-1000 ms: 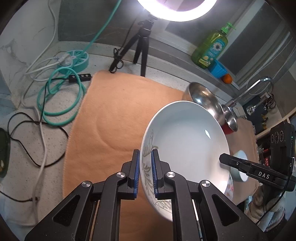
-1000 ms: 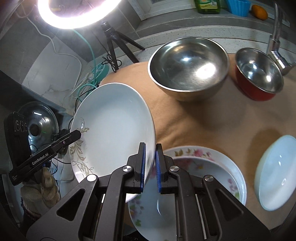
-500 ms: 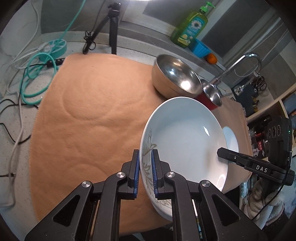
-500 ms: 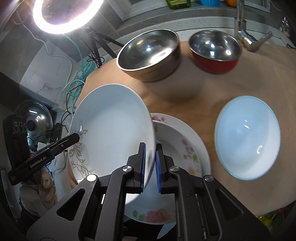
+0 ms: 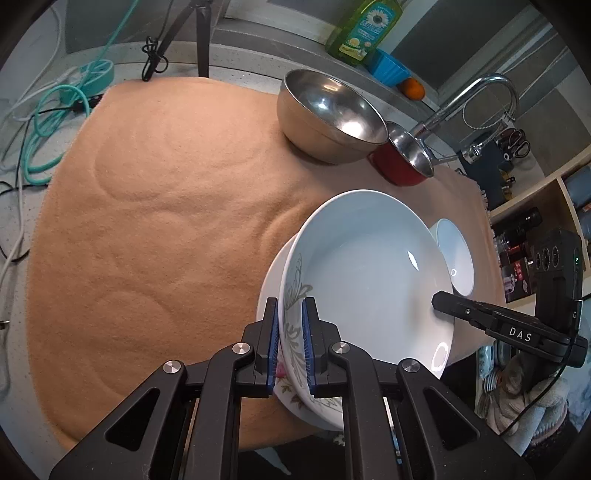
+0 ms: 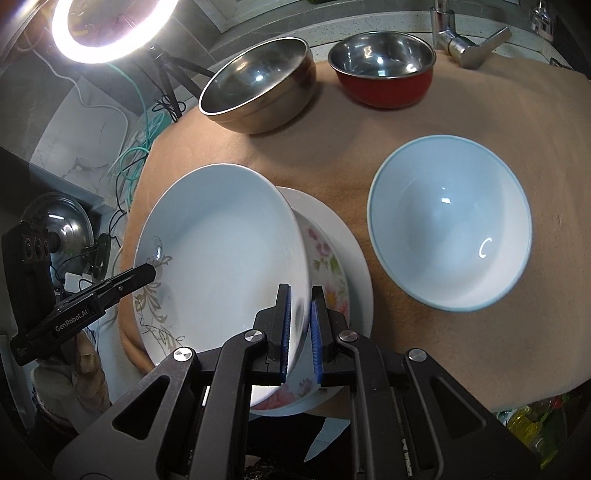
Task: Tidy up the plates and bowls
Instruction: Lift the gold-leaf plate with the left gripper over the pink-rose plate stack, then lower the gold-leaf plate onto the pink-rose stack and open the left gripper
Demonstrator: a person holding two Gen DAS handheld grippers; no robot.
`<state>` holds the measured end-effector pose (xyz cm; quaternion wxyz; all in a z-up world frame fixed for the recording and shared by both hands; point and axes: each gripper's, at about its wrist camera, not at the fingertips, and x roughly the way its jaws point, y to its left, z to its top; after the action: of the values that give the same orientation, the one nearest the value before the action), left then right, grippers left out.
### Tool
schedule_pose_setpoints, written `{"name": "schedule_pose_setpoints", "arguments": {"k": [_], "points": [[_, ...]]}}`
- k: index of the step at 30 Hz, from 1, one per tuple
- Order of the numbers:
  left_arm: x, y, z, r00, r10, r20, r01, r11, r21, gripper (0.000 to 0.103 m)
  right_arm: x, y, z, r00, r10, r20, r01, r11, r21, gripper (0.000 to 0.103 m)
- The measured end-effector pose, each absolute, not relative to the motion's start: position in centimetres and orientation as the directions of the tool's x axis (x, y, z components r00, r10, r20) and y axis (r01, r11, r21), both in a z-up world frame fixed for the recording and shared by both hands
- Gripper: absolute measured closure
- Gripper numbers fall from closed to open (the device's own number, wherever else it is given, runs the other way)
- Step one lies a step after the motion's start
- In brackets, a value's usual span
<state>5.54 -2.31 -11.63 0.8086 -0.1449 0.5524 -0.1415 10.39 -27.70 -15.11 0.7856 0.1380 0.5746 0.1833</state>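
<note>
The left gripper (image 5: 290,343) is clenched on the rim of a white deep plate (image 5: 365,273) with a grey leaf pattern, and the right gripper (image 6: 300,325) is clenched on the opposite rim of the same plate (image 6: 225,251). The plate is tilted and sits just above a floral plate (image 6: 328,258), which lies on the orange-brown cloth (image 5: 166,221) near its front edge; whether the two plates touch I cannot tell. In the right wrist view, a pale blue bowl (image 6: 448,232) stands on the cloth at 3 o'clock from the floral plate, close but apart. At 12 o'clock, at the far side of the cloth, stands a big steel bowl (image 6: 258,85), and just beside it at its 3 o'clock a smaller red bowl with steel inside (image 6: 382,66). Behind the red bowl is a chrome faucet (image 6: 465,44). A ring light (image 6: 107,29) shines at 11 o'clock, and a green soap bottle (image 5: 364,29) stands on the ledge in the left wrist view
</note>
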Motion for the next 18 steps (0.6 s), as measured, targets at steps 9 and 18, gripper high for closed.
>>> {"name": "schedule_pose_setpoints", "arguments": {"k": [9,18], "points": [[5.5,-3.3,-11.7,0.334,-0.391,-0.858,0.081,0.919,-0.387,0.093,9.7,-28.5,-16.2,0.25,0.443,-0.861,-0.113,0.897,0.428,0.093],[5.4,-3.6,-12.3,0.32,-0.384,-0.866,0.081,0.922,-0.379,0.093,9.6,-28.6,-16.4,0.244,0.441,-0.864,-0.114,0.898,0.426,0.093]]}}
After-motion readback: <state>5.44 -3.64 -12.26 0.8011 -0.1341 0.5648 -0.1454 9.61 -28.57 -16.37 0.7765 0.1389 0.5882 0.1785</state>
